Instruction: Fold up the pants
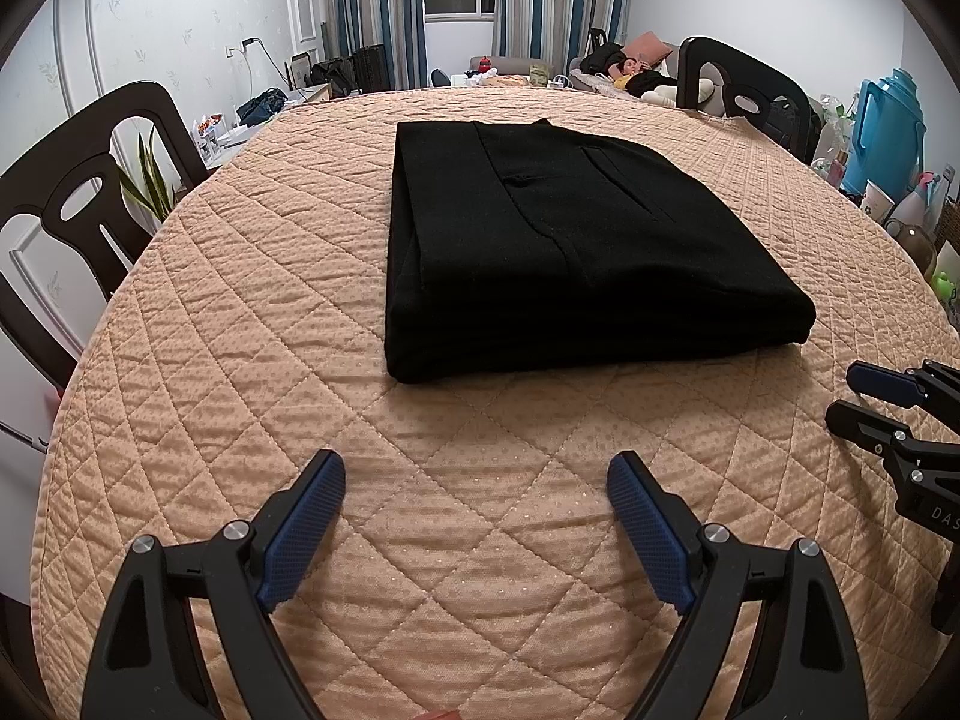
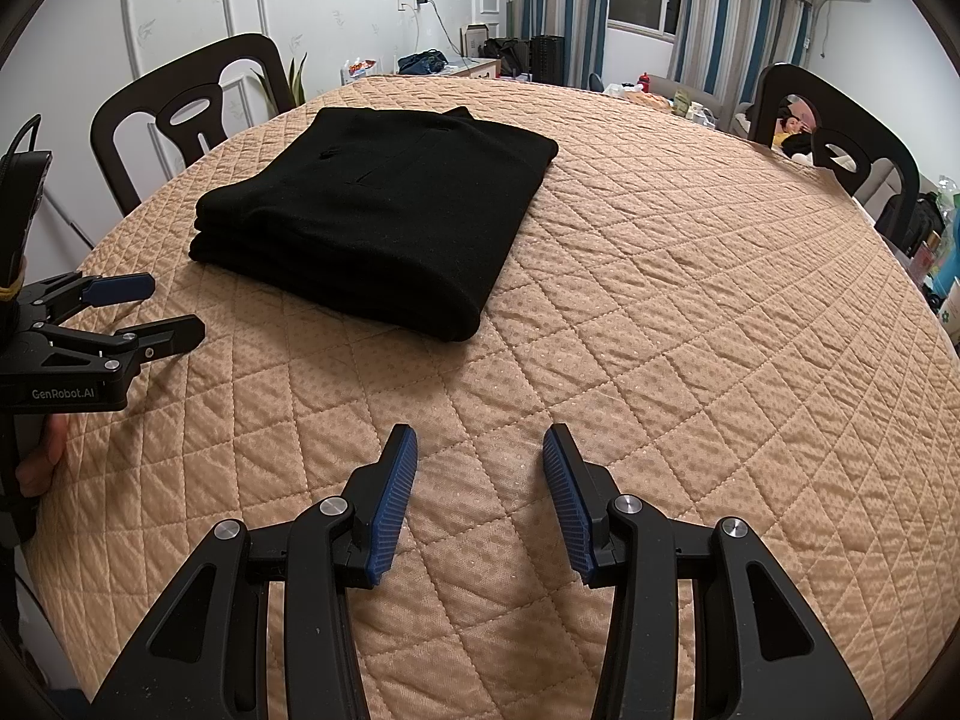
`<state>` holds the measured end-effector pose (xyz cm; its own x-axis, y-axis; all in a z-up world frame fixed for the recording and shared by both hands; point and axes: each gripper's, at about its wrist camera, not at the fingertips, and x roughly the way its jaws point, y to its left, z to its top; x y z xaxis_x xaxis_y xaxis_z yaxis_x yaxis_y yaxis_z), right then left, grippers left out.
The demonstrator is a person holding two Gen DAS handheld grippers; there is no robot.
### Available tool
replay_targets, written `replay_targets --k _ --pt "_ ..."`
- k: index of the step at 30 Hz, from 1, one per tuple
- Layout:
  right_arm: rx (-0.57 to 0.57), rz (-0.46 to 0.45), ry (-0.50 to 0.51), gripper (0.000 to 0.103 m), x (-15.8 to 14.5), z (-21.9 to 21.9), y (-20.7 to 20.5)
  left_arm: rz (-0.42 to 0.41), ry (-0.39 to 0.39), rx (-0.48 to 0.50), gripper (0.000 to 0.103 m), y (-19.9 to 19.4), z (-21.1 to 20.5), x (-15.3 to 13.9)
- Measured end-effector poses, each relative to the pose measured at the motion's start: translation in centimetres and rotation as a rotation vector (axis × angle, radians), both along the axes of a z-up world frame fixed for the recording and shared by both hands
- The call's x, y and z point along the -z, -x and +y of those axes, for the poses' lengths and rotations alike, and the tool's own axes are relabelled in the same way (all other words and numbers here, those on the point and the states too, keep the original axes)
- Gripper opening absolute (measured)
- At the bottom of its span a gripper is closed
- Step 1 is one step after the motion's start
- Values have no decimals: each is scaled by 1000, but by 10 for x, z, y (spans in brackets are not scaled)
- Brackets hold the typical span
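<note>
- black pants (image 1: 558, 240) folded into a neat stacked rectangle, lying mid-table on quilted tan tablecloth (image 1: 240, 360)
- left gripper (image 1: 477, 480) fingers spread, nothing between, short of pants
- right gripper (image 2: 480, 450) fingers spread, empty, over bare cloth
- dark chairs (image 2: 186, 114) behind table

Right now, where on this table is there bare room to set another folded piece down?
Free: the quilted cover right of the folded black pants, toward the far chair, and the strip between the pants and the open right gripper. Tighter: the near-left edge, where the left gripper hovers.
</note>
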<state>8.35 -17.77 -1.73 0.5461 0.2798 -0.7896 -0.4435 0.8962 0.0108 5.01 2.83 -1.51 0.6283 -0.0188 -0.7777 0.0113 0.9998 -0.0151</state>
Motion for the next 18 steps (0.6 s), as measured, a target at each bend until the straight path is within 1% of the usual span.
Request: replay_targets --k 18 --pt "0 0 0 45 0 0 0 4 3 -9 94 2 1 2"
